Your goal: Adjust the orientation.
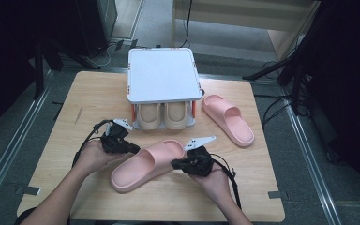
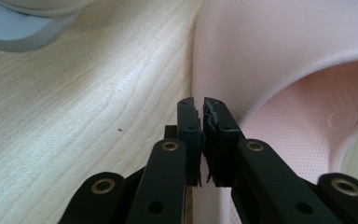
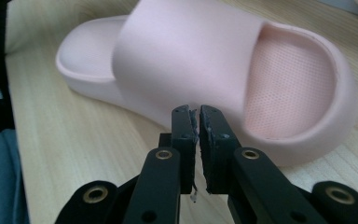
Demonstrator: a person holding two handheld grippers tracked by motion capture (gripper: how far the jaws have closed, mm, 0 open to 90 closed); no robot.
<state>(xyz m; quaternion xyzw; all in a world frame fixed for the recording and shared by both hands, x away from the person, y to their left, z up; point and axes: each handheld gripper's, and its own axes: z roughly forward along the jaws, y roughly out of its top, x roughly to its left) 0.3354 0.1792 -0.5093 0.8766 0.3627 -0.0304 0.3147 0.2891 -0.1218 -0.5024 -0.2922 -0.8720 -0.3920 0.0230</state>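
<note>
A pink slipper [image 1: 143, 166] lies slantwise on the wooden table [image 1: 75, 108], between my two grippers. My left gripper [image 1: 136, 150] is shut with nothing between its jaws, its tips against the slipper's strap side. In the left gripper view the shut left gripper [image 2: 198, 105] meets the edge of the pink slipper [image 2: 270, 46]. My right gripper [image 1: 174, 163] is shut and empty at the slipper's opposite side. In the right gripper view the right gripper [image 3: 195, 112] sits just in front of the pink slipper [image 3: 191, 51], at the strap's lower edge.
A second pink slipper [image 1: 228, 119] lies at the right of the table. A white-topped low rack [image 1: 163, 75] stands at the back middle, with two beige slippers [image 1: 150, 115] tucked under it. Bare wood lies to the left and along the front edge.
</note>
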